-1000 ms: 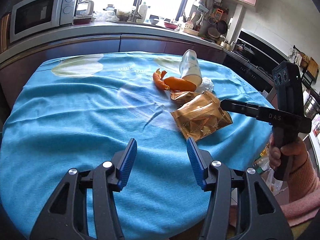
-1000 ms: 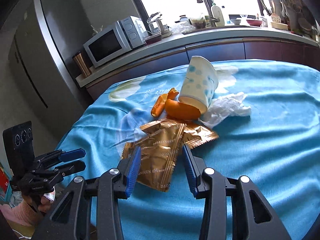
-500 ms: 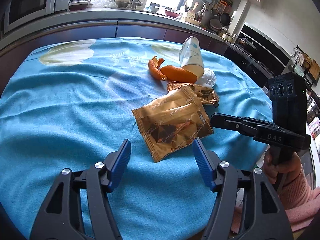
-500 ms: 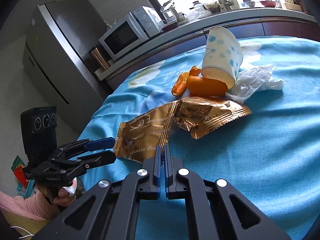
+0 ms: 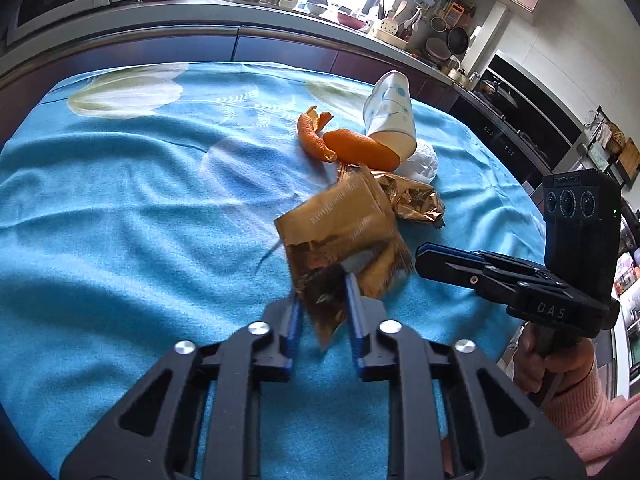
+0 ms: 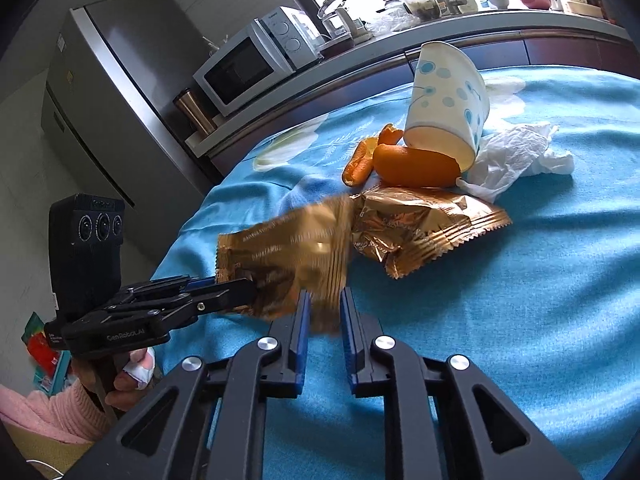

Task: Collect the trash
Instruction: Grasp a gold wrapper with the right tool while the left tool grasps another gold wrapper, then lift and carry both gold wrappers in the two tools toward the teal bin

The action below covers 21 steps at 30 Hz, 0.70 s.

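Where the left gripper (image 5: 320,304) stood wide open short of the gold wrapper (image 5: 344,240) half a second ago, its jaws are now closing on that wrapper's near corner, lifting it off the blue tablecloth (image 5: 120,208). The right gripper (image 6: 323,312), fully closed then, is opening, its pads beside the wrapper's edge; whether they touch it is unclear. The wrapper's long axis runs from the left gripper up toward the orange peel (image 5: 360,148) and tipped paper cup (image 5: 390,116).

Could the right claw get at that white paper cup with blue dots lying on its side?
Probably yes. The white blue-dotted paper cup lies ahead of the right claw, whose jaws are opening. Only the gold foil wrapper between them would need clearing first.
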{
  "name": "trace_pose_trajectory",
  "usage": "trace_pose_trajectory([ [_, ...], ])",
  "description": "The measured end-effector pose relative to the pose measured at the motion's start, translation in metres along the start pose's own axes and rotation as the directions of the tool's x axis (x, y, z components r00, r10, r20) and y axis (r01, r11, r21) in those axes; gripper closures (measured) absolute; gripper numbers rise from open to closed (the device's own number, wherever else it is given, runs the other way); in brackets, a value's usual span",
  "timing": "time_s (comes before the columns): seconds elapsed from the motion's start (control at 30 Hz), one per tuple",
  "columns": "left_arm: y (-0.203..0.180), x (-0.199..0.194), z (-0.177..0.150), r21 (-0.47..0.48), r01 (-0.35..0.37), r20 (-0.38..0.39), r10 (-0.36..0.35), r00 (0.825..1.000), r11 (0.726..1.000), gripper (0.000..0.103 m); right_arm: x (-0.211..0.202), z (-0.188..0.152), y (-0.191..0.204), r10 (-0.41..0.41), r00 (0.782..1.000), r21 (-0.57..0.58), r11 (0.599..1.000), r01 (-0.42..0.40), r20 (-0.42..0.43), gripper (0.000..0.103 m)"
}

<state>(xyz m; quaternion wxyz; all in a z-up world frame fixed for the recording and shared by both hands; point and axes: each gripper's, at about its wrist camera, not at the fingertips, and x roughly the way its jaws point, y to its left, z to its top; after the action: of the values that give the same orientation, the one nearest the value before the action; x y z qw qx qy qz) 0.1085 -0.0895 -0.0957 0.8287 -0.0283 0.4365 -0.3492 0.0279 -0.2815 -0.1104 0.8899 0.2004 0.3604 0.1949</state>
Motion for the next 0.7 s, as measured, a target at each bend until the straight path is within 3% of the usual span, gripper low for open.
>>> trace_pose_trajectory([
  [0.2,0.009,-0.008,-0.002,-0.024,0.006,0.018,-0.006,1.000,1.000,0.089,-0.022,0.001,-0.023,-0.056,0.997,0.091,0.995,0.050,0.057,0.060],
  [0.47,0.014,-0.027,-0.006,-0.018,-0.015,0.062,0.016,0.998,1.000,0.091,-0.015,0.018,-0.047,-0.022,0.995,0.236,0.972,-0.002,0.098,0.055],
  [0.57,0.017,-0.034,-0.008,-0.022,-0.022,0.076,0.023,0.997,1.000,0.091,-0.012,0.020,-0.049,-0.021,0.994,0.263,0.965,-0.007,0.106,0.061],
  [0.67,0.022,-0.040,-0.010,-0.031,-0.027,0.085,0.030,0.996,0.999,0.092,-0.010,0.020,-0.053,-0.006,0.995,0.301,0.953,-0.025,0.101,0.085],
  [0.7,0.023,-0.042,-0.011,-0.034,-0.027,0.088,0.030,0.996,0.999,0.092,-0.009,0.019,-0.054,0.001,0.995,0.310,0.950,-0.031,0.097,0.086],
])
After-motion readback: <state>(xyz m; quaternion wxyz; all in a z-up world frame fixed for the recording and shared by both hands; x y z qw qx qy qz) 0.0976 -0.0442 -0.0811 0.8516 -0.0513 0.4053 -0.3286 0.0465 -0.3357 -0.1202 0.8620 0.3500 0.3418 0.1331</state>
